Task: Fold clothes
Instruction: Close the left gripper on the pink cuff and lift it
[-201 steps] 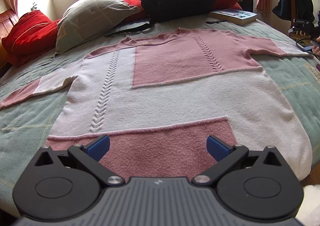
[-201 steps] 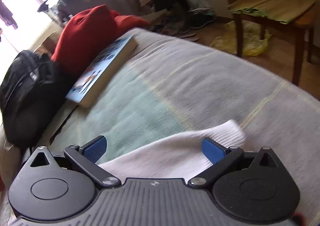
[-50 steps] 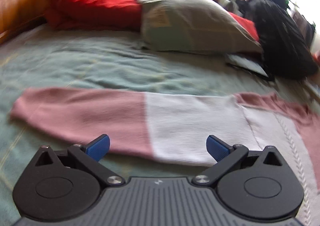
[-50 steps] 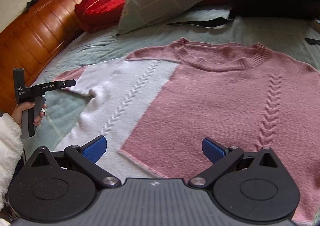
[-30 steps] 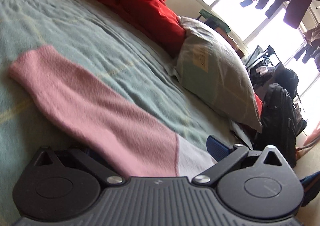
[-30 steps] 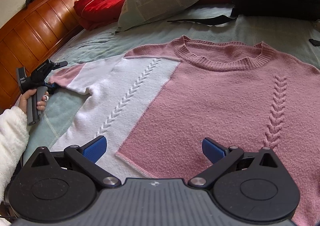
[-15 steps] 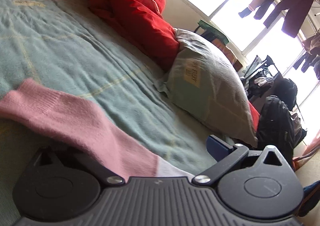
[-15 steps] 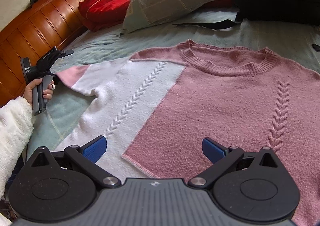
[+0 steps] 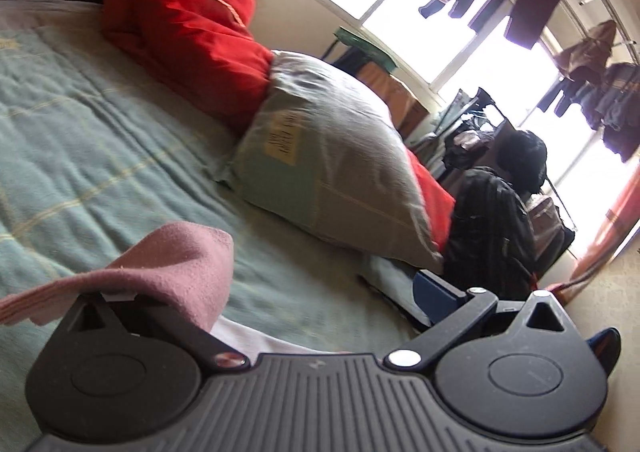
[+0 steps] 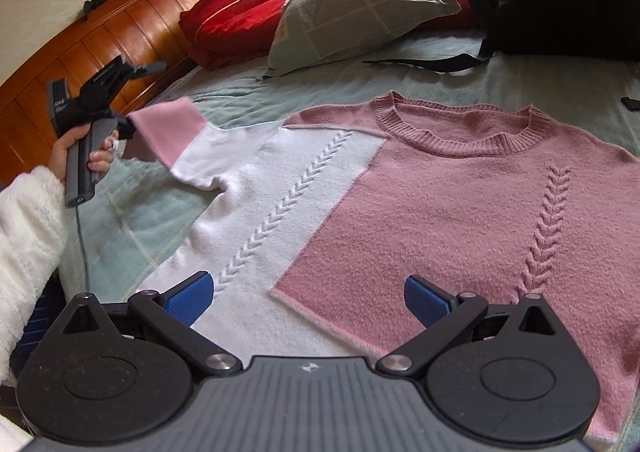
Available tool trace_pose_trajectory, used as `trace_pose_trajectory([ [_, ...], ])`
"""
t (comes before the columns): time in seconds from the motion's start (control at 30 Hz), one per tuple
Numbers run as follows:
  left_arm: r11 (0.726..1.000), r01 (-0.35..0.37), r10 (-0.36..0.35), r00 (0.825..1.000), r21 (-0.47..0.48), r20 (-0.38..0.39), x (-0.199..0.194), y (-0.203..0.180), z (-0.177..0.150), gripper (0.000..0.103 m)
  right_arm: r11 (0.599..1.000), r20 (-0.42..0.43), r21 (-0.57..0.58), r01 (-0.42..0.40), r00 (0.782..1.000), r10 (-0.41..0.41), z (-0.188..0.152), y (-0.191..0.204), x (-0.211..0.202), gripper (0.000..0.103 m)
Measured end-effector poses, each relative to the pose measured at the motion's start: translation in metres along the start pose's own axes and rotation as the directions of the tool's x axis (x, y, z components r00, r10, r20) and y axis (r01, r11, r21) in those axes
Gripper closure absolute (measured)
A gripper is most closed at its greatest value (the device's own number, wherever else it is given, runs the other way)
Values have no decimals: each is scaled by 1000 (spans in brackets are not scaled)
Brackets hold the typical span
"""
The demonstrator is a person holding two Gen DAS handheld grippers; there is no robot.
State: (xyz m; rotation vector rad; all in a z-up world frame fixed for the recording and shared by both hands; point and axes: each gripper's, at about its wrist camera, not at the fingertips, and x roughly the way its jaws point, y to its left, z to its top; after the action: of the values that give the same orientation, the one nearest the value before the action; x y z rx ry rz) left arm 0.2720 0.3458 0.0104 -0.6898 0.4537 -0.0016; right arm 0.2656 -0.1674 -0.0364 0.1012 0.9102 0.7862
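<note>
**Left sleeve lifted, body of the sweater lying flat**

The pink-and-white sweater [image 10: 420,188] lies face up on the green bedspread [image 10: 132,220], neckline toward the pillows, its body spread smooth. Only its left sleeve [image 10: 176,136] is off the bed: the pink cuff end hangs from the left gripper [image 10: 120,120], which the person's hand [image 10: 76,156] holds raised near the wooden headboard [image 10: 80,52]. In the left wrist view the pink knit [image 9: 176,264] drapes over one finger while the other blue pad [image 9: 434,292] stands clear of it; the jaws look wide apart there, so the cloth may be hooked over the finger rather than pinched, and I cannot tell for certain how it is held.

The right gripper [image 10: 308,298] hovers low over the lower chest of the sweater, jaws spread wide, holding nothing.

What the next move seems to turn on: the sleeve's long axis runs from the shoulder seam out toward the headboard side, and the torso lies the opposite way from the left gripper, toward the right gripper. So the left hand, the nearer one, would likely carry the cuff across along that axis and lay it over the white cable-knit panel [image 10: 280,204]. The right is placed to steady the body, should the knit drag
</note>
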Motion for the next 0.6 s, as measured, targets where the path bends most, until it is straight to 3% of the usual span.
trace_pose_trajectory([
  [0.6, 992, 33, -22, 996, 123, -90, 2, -118, -28, 1, 999, -89, -47, 0, 996, -4, -32, 1, -26, 0],
])
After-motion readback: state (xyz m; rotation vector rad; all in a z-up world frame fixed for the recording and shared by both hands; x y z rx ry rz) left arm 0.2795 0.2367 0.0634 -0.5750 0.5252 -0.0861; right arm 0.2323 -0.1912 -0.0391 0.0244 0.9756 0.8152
